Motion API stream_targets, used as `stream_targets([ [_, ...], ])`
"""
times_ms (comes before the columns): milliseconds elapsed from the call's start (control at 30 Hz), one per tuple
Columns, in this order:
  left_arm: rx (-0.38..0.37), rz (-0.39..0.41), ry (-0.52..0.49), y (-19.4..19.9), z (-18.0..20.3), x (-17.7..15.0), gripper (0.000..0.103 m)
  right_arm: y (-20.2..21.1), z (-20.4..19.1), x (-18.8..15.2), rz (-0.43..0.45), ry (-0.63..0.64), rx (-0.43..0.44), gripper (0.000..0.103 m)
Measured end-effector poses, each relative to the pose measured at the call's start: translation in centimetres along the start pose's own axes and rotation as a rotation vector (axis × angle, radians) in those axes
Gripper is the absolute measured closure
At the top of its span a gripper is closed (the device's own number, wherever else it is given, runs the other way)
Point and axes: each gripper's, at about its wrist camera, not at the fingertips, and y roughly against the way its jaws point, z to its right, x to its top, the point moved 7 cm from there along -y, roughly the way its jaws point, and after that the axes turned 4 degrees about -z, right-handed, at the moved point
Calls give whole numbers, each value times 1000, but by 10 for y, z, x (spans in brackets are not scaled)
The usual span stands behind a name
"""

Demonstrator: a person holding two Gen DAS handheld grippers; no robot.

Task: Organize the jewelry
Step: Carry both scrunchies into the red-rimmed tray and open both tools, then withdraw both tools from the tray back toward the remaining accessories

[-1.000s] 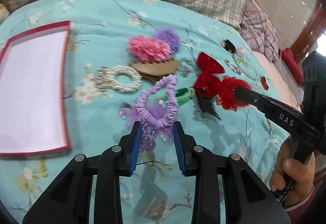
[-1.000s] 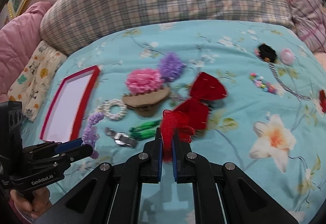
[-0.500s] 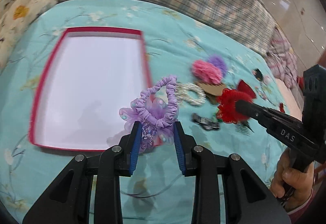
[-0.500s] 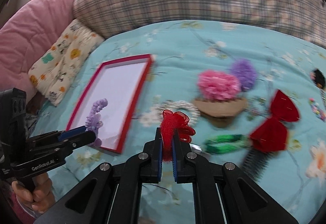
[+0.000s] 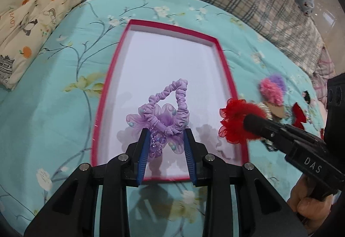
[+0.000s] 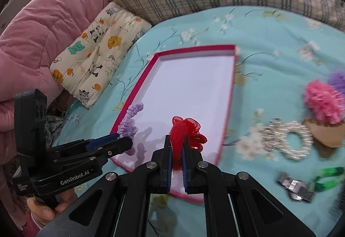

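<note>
Over lower half of shallow red-rimmed white tray [image 5: 217,47]: left gripper [image 5: 166,146] clamped on lilac ruched fabric scrunchie [image 5: 170,112]; right gripper [image 6: 177,157] pinched narrow on red organza hair flower [image 6: 183,131] | both poised for release into tray

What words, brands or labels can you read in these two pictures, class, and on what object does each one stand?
"DAS" – white letters on the black body of the right gripper, seen from the left wrist view.
"GenRobot.AI" – white letters on the side of the left gripper, seen from the right wrist view.
"LOVE" – on the cartoon-animal cushion, running sideways.
A small white label lower on the left gripper's body is too small to read.
</note>
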Motion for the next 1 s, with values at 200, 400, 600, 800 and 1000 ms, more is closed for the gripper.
stream_targets([
  [200, 33, -53, 16, -19, -15, -3, 74, -27, 1, -5, -57, -21, 21, 96],
  [400, 62, -69, 4, -25, -13, -6, 73, -41, 10, -15, -98, -39, 17, 96],
  [600, 83, -83, -5, -29, -14, -8, 71, -40, 11, -15, -95, -39, 14, 92],
  [800, 91, -91, -2, -30, -14, -8, 64, -37, 15, -14, -95, -54, 12, 85],
  [1000, 97, -91, 4, -27, -14, -8, 50, -32, 13, -15, -86, -41, 12, 71],
])
